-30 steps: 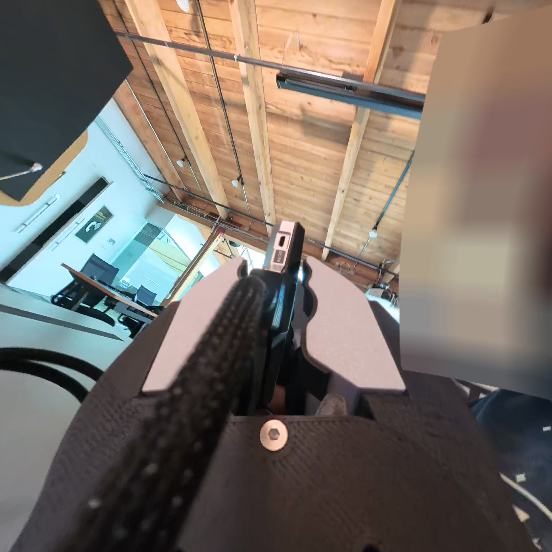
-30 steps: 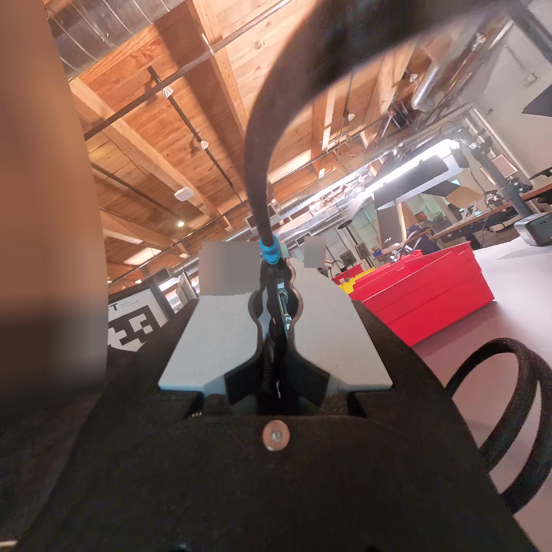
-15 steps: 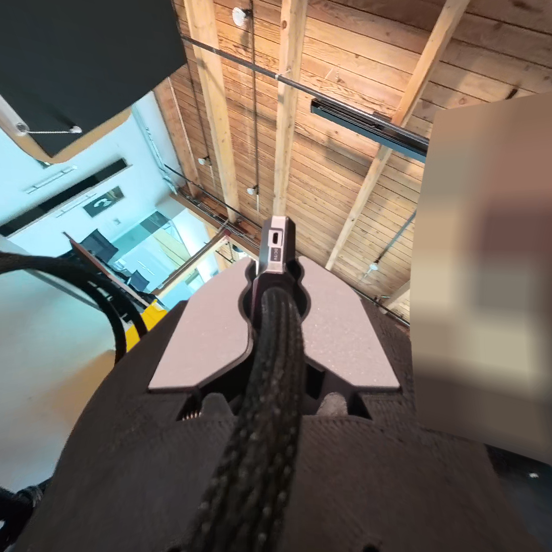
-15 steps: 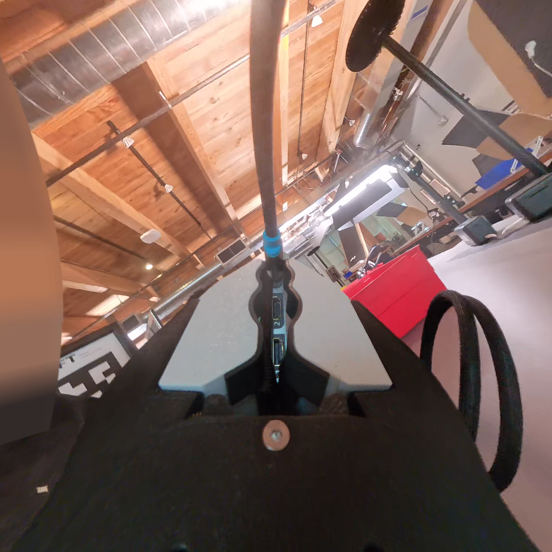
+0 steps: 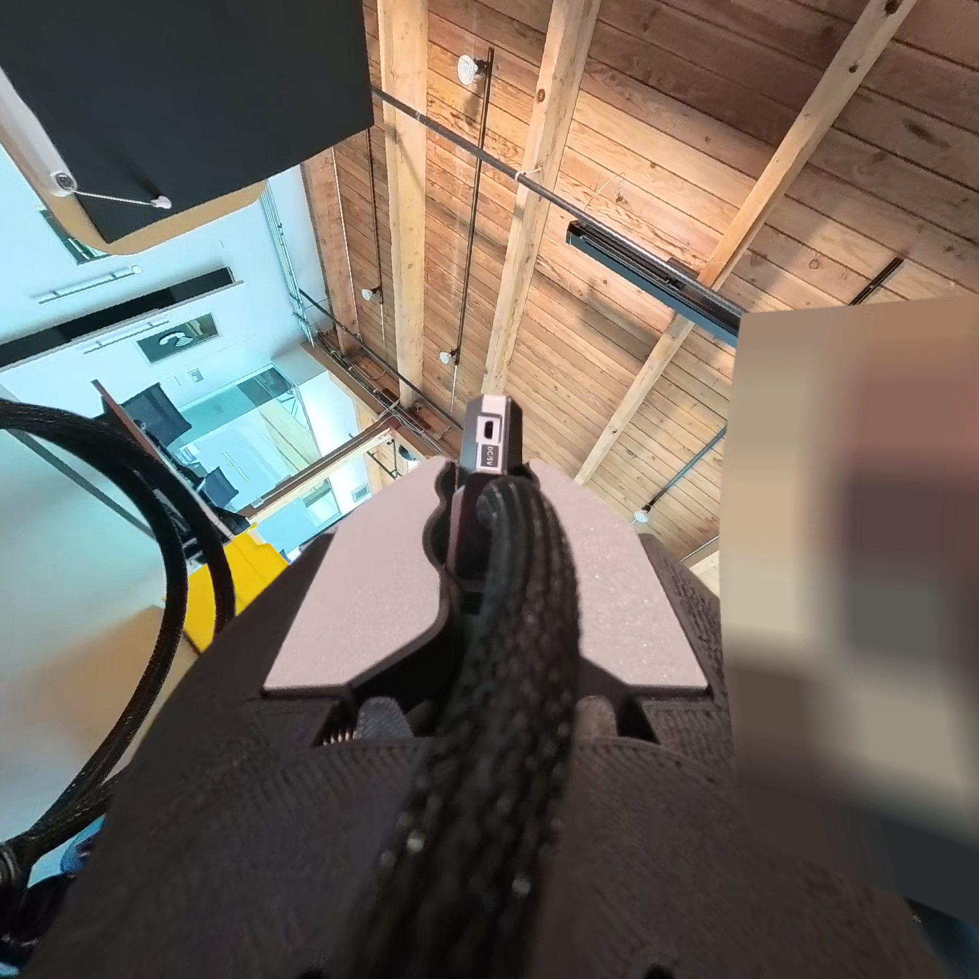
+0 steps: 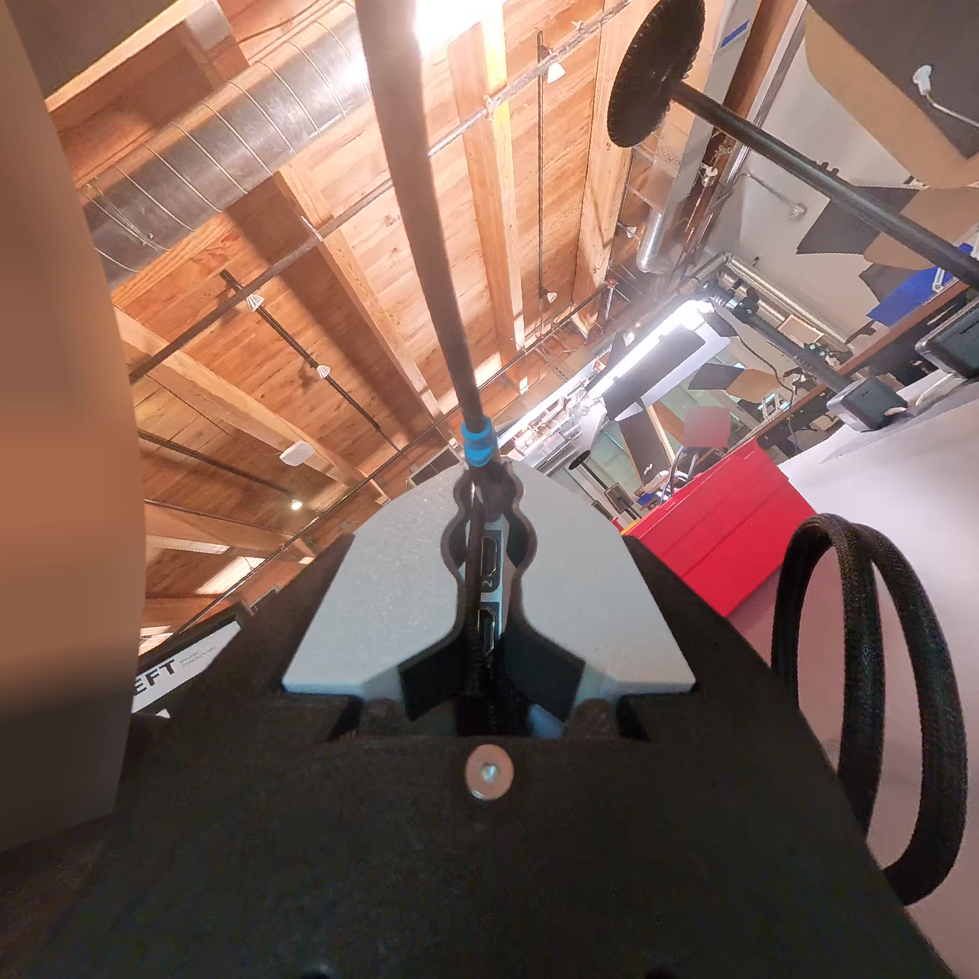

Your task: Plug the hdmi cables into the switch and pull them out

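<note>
My left gripper (image 5: pixel 487 469) points up at the ceiling and is shut on the dark metal hdmi switch (image 5: pixel 490 434), whose narrow end with a small port sticks out past the tips. A thick black braided cable (image 5: pixel 508 662) runs from the switch back over the fingers toward the camera. My right gripper (image 6: pixel 487 471) is shut on a thin black hdmi cable (image 6: pixel 424 238) with blue rings (image 6: pixel 477 439), which rises straight from its tips. A silver face with two hdmi ports (image 6: pixel 491 561) shows in the gap between its fingers.
Black braided cable loops hang at the left (image 5: pixel 175 556) and at the right (image 6: pixel 858 662). A red bin (image 6: pixel 731 508) stands on the pale table (image 6: pixel 900 477), and a yellow bin (image 5: pixel 238 577) shows past the left fingers. A black pole with a disc (image 6: pixel 657 69) crosses overhead.
Both grippers have tilted further up. The braided cable has slid from the left finger to the middle. The right gripper's cable has straightened upward, and the port face has come into view.
</note>
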{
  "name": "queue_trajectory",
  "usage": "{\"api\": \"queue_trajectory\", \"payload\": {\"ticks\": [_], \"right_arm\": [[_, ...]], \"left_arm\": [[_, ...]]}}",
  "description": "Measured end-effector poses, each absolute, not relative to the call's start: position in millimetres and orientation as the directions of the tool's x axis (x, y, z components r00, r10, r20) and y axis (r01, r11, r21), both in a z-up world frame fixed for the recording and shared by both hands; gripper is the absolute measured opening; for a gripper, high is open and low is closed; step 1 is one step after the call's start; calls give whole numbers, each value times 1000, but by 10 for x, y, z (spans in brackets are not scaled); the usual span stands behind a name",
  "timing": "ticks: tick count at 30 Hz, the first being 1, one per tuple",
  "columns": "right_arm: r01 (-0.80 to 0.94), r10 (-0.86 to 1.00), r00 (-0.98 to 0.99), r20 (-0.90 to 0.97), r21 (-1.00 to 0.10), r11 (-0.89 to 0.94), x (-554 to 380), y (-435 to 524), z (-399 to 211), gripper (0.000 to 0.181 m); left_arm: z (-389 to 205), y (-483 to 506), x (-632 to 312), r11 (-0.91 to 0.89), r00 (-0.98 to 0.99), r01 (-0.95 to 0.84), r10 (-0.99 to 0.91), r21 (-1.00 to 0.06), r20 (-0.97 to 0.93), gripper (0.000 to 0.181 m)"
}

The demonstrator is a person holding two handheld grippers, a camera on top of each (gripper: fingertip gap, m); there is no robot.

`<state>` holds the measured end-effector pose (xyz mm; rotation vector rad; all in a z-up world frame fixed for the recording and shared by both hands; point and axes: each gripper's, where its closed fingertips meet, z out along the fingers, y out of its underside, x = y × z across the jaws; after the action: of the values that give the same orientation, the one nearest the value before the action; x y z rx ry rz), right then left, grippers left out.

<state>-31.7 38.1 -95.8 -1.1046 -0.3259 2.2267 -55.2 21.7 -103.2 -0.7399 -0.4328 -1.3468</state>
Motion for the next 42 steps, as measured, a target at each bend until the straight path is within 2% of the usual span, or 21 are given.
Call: {"api": "queue_trajectory", "payload": {"ticks": [1, 8, 13, 14, 17, 18, 20, 22, 23, 24, 28, 29, 30, 32, 34, 36, 37, 39, 42], "right_arm": [[-426, 634, -452, -627, -473, -771, -317, 382, -955, 9], [-434, 648, -461, -606, -484, -760, -308, 385, -899, 8], [-446, 630, -473, -616, -449, -774, -279, 438, -891, 8], [-460, 654, -456, -604, -469, -754, -277, 434, -887, 8], [-542, 772, -414, -483, -551, -635, -202, 347, -795, 10], [-547, 785, -424, -452, -562, -620, -189, 296, -754, 10], [-556, 801, -425, -421, -577, -598, -185, 218, -730, 14], [-503, 802, -450, -393, -630, -591, -254, 86, -738, 29], [-478, 798, -459, -391, -649, -592, -288, 49, -741, 29], [-474, 796, -441, -414, -646, -599, -308, 81, -757, 11], [-481, 784, -465, -412, -626, -614, -271, 95, -754, 12], [-464, 786, -464, -408, -645, -608, -296, 74, -767, 14], [-449, 793, -461, -398, -666, -596, -316, 43, -777, 12], [-455, 816, -437, -380, -689, -564, -320, 25, -772, 13], [-492, 792, -440, -424, -623, -608, -274, 137, -762, 12], [-602, 675, -524, -520, -335, -725, -6, 565, -667, 11], [-600, 633, -543, -552, -272, -752, 21, 729, -678, 11], [-591, 657, -534, -533, -321, -740, 2, 712, -643, 11], [-510, 743, -516, -427, -544, -667, -165, 291, -577, 11]], "left_arm": [[-1031, 212, -555, 51, 192, 973, -717, -225, 670, 24], [-975, 179, -583, 67, 179, 979, -742, -194, 646, 23], [-967, 196, -612, 69, 162, 984, -741, -166, 652, 23], [-960, 196, -606, 85, 187, 979, -738, -186, 648, 23], [-880, 135, -494, 214, 414, 896, -719, -389, 558, 20], [-838, 84, -459, 244, 455, 871, -728, -427, 512, 21], [-817, 17, -438, 261, 476, 855, -736, -448, 480, 21], [-857, 17, -422, 218, 444, 867, -748, -449, 493, 22], [-863, 6, -423, 200, 420, 877, -762, -438, 493, 22], [-855, -14, -422, 195, 406, 882, -777, -428, 482, 21], [-861, 27, -391, 172, 399, 881, -771, -440, 496, 28], [-877, 62, -383, 159, 398, 880, -761, -447, 512, 41], [-893, 92, -345, 135, 396, 873, -758, -468, 519, 47], [-891, 91, -278, 115, 394, 858, -773, -501, 497, 40], [-877, 54, -351, 171, 422, 865, -757, -473, 498, 26], [-865, -17, -695, 202, 305, 950, -774, -240, 555, 24], [-900, 6, -783, 179, 249, 968, -773, -176, 583, 23], [-887, 1, -729, 213, 305, 951, -768, -225, 562, 23], [-838, -47, -607, 235, 363, 924, -786, -301, 500, 24]]}}
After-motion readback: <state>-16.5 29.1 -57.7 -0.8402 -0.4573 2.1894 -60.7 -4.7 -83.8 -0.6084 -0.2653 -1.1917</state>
